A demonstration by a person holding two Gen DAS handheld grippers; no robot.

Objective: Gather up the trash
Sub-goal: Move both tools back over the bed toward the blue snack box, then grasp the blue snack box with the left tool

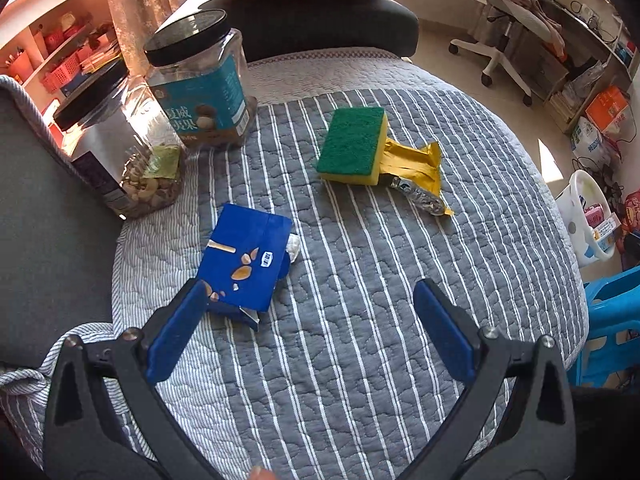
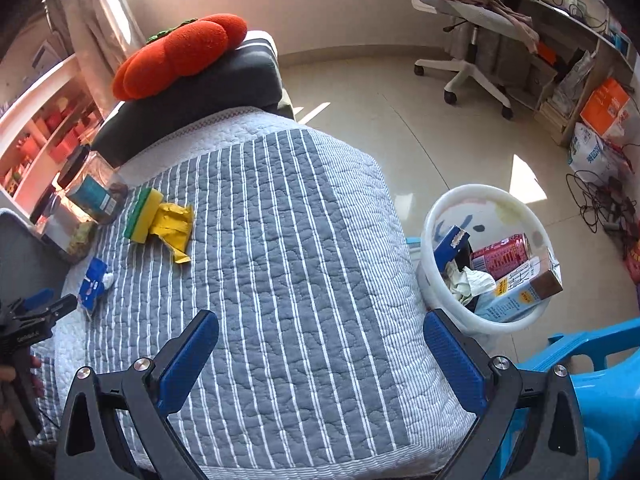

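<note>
Left gripper jaws wide open by blue wrapper; light, crinkly, pinch its edge; right gripper open, empty.

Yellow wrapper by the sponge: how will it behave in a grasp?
The yellow wrapper looks crumpled and thin, so probably floppy and very light. One end seems tucked against the sponge, which may shift. Its foil-like sheen hints it could slip.
</note>
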